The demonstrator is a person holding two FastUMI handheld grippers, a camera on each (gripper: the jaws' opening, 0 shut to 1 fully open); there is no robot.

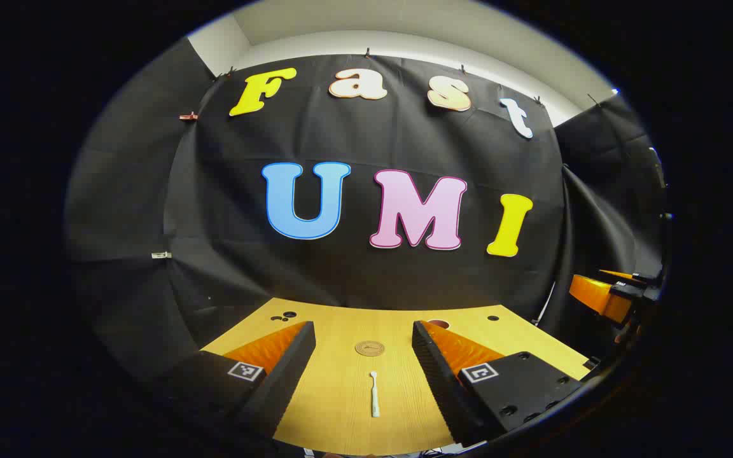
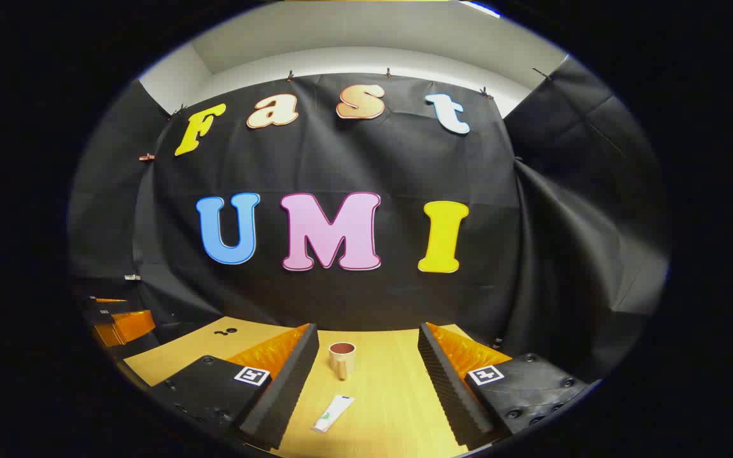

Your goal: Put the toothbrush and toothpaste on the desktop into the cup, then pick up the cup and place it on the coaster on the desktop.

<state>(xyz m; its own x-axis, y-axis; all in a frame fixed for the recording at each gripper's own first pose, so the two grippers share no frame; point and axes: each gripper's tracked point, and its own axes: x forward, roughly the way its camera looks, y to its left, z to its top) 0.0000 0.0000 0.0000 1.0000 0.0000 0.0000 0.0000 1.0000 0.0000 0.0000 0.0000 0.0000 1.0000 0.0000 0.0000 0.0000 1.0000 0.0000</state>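
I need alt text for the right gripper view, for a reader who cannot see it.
A cup stands upright on a wooden desktop, with a toothpaste tube lying flat nearer the camera. The open right claw frames both, touching neither. The left claw shows at the far left edge.

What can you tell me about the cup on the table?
The cup is small and cream on the outside, with a reddish-brown inside. It stands upright on the wooden desktop, open end up, and looks empty. The toothpaste lies nearer the camera, apart from it. It sits ahead of the open right gripper, which does not touch it.
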